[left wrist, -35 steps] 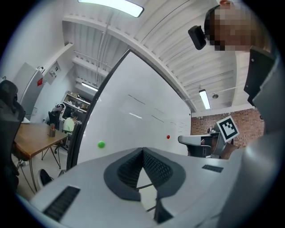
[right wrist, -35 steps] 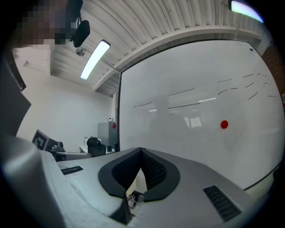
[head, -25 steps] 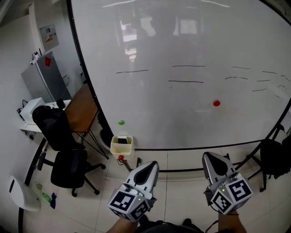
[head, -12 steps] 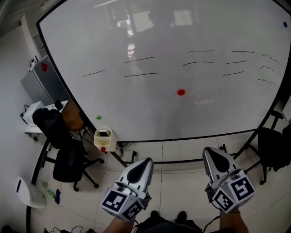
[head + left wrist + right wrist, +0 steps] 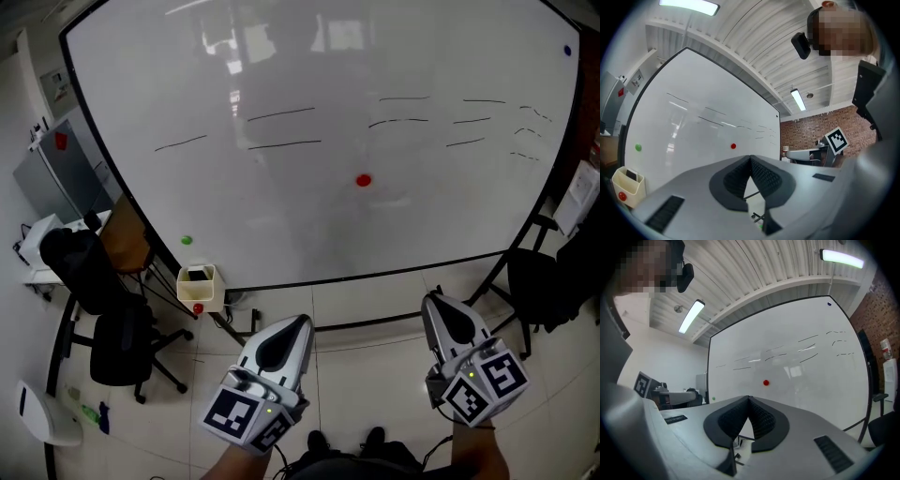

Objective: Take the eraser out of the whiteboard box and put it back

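Observation:
A cream whiteboard box [image 5: 199, 289] hangs at the whiteboard's [image 5: 309, 216] lower left corner, a red magnet on its front. A dark eraser [image 5: 195, 275] lies inside it. The left gripper view shows the same box [image 5: 627, 186] with the eraser [image 5: 631, 175] at far left. My left gripper [image 5: 305, 320] is held low over the floor, right of the box and well short of it, jaws shut with nothing in them. My right gripper [image 5: 431, 297] hangs further right, also shut and empty. Both point level at the board.
A red magnet [image 5: 363, 180] and a green magnet [image 5: 187, 240] stick to the board among thin pen lines. Black office chairs [image 5: 103, 319] and a wooden desk [image 5: 125, 246] stand left of the box. Another dark chair [image 5: 544, 281] sits at right, by the board's stand legs.
The board, box and magnets have slid left and slightly up in the head view, mostly in the first half second. Both grippers stayed shut and empty at the bottom of the view.

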